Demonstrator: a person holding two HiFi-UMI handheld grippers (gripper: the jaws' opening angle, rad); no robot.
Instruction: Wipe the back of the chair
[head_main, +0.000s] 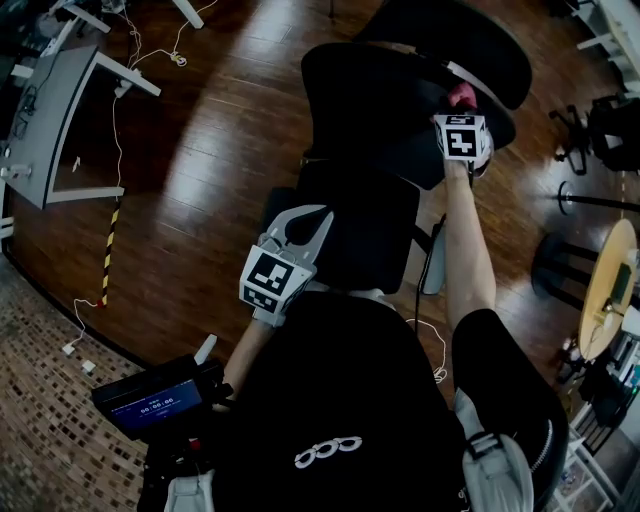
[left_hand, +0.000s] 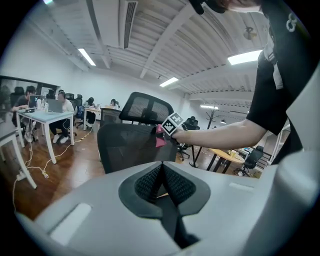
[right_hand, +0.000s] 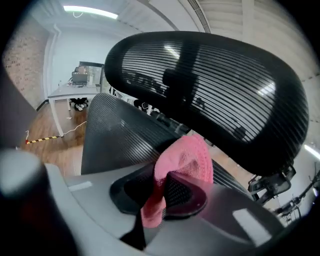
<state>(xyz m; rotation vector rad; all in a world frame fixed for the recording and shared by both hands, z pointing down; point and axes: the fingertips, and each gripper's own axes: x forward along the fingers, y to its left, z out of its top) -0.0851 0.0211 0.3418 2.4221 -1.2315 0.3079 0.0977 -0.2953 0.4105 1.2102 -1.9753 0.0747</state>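
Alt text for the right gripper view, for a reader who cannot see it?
The right gripper is shut on a pink cloth at the top of the black mesh chair back, just below the headrest.

The right arm (head_main: 468, 250) stretches straight forward with the right gripper (head_main: 461, 105) clamped on a pink cloth (right_hand: 186, 159), while the left gripper (head_main: 303, 222) sits low, close to the torso (head_main: 340, 400), its jaws pressed together, empty.
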